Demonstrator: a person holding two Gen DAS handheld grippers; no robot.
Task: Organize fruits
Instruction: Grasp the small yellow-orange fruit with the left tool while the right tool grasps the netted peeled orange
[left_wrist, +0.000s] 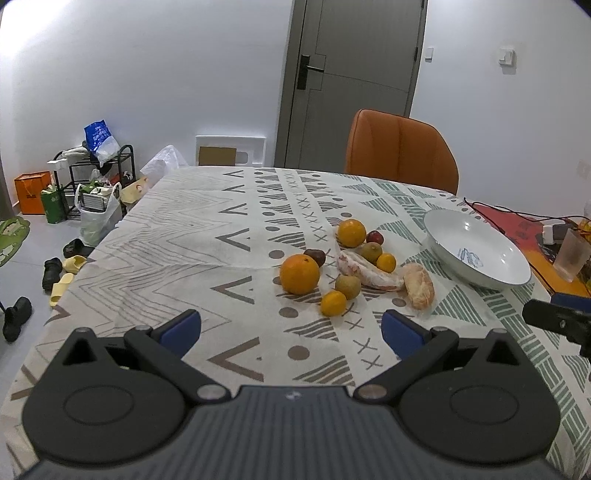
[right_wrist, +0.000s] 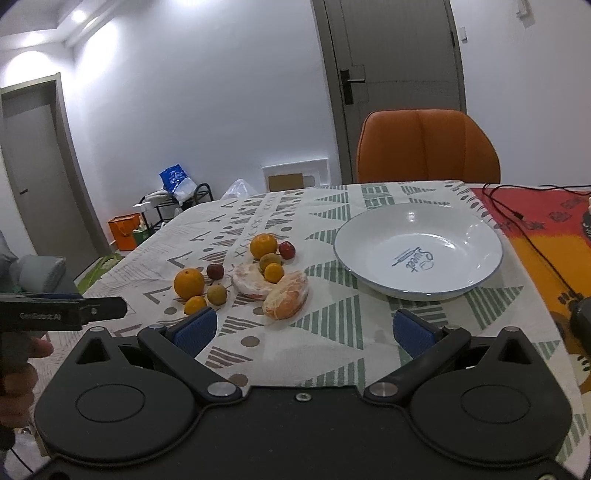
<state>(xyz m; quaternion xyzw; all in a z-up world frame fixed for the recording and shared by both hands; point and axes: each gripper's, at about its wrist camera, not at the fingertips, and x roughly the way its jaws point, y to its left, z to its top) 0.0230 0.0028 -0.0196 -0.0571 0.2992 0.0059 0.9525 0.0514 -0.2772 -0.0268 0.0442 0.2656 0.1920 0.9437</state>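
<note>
Patterned grey-green tablecloth (left_wrist: 207, 236) covers table; orange padded chair (right_wrist: 428, 147) at far side. Left gripper (left_wrist: 291, 328) released, blue pads wide apart, nothing between; loose cluster of oranges, small brownish and red fruits (left_wrist: 343, 262) just ahead. Right gripper (right_wrist: 303, 328) likewise released; white shallow ceramic bowl (right_wrist: 461, 229) ahead to its right, fruits ahead-left.
</note>
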